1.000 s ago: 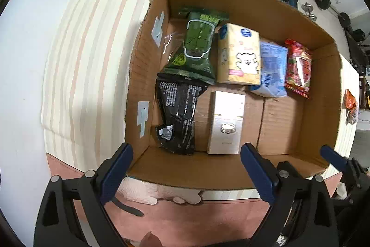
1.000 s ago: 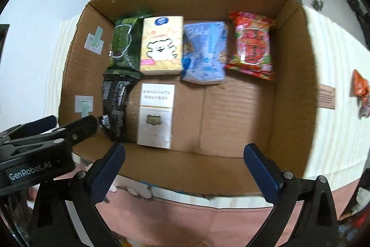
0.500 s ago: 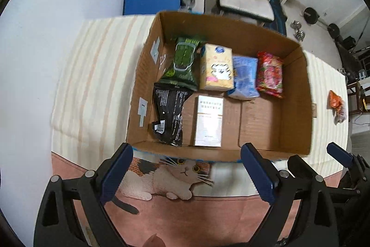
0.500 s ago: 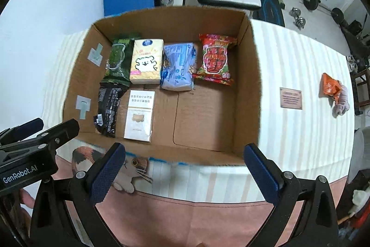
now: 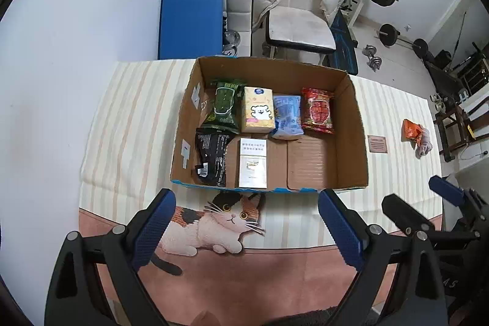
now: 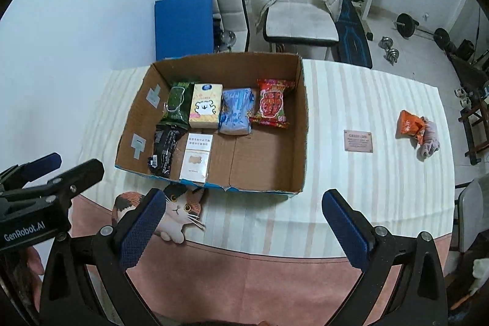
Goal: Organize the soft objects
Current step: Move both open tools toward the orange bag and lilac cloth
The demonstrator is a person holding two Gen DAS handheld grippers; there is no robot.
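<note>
Left claw [image 5: 246,222] wide open, empty, cardboard box [image 5: 356,124] holding six packets

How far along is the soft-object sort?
Done: six packs lie in the cardboard box, four in the back row, two in front. In hand: nothing; left gripper and right gripper are open. Left: orange packet and the pinkish soft item beside it on the table.
</note>
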